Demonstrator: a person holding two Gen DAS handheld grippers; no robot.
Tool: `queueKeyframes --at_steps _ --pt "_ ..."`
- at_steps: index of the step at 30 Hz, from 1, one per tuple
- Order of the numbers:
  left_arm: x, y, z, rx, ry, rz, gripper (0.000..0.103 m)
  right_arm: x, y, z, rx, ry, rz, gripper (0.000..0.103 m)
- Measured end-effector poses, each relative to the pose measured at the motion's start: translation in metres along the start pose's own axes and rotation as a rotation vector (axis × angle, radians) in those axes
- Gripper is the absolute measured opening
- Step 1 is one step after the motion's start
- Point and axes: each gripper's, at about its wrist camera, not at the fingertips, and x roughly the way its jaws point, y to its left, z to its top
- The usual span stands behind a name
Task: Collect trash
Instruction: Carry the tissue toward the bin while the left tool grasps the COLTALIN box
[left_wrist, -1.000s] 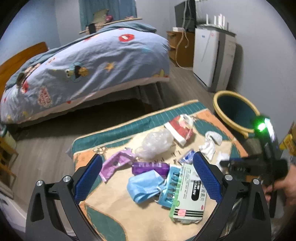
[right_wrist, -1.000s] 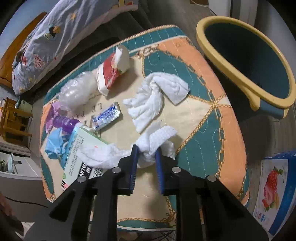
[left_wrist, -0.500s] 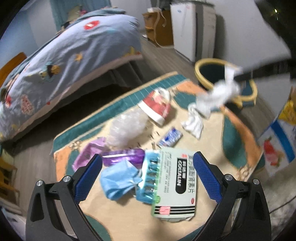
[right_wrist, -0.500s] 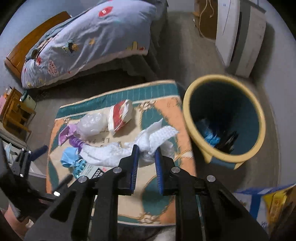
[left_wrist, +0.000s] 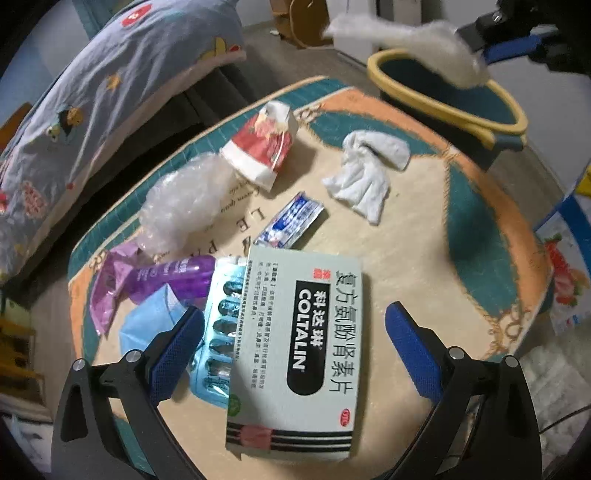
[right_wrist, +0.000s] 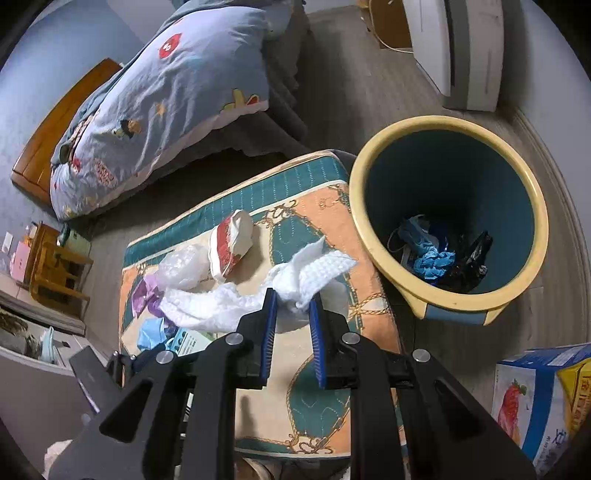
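Observation:
My right gripper (right_wrist: 291, 306) is shut on a crumpled white tissue (right_wrist: 229, 306) and holds it in the air above the padded stool, left of the yellow-rimmed bin (right_wrist: 373, 240). The tissue (left_wrist: 436, 48) also shows over the bin (left_wrist: 443, 107) in the left wrist view. My left gripper (left_wrist: 293, 321) is open, low over a Coltalin medicine box (left_wrist: 299, 339). Around the box lie a blister pack (left_wrist: 221, 332), a blue mask (left_wrist: 147, 321), a purple bottle (left_wrist: 173, 277), a clear plastic wad (left_wrist: 184, 199), a red-white packet (left_wrist: 262, 144), a small blue wrapper (left_wrist: 291, 221) and a white tissue (left_wrist: 365, 173).
The trash lies on a patterned padded stool (left_wrist: 480, 240). The bin holds blue and black trash (right_wrist: 439, 258). A bed (right_wrist: 166, 92) stands behind. A white appliance (right_wrist: 469, 51) is at the wall. A printed carton (right_wrist: 535, 398) sits on the floor at right.
My right gripper has lifted the tissue off the stool and carried it up toward the bin. My left gripper has moved down closer over the medicine box.

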Motion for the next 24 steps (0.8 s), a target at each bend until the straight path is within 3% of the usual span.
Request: queueKeyframes --at_steps 8,10,12,14,24 --pt "0.013 0.006 0.002 -0.022 0.065 0.002 0.094 0.001 -0.005 0.004 0.016 0.0 0.022 0.017" --pt "0.015 0.006 0.002 -0.005 0.076 -0.006 0.09 0.001 -0.006 0.004 0.017 -0.001 0.024 0.017" --pt "0.015 0.003 0.001 0.016 0.078 -0.005 0.074 0.0 -0.006 0.004 0.017 -0.003 0.025 0.017" --pt "0.013 0.002 0.003 0.022 0.075 -0.019 0.074 0.0 -0.006 0.004 0.016 -0.004 0.024 0.017" --pt "-0.036 0.022 0.027 -0.082 -0.084 -0.064 0.073 -0.013 -0.013 0.013 0.037 -0.047 0.028 0.017"
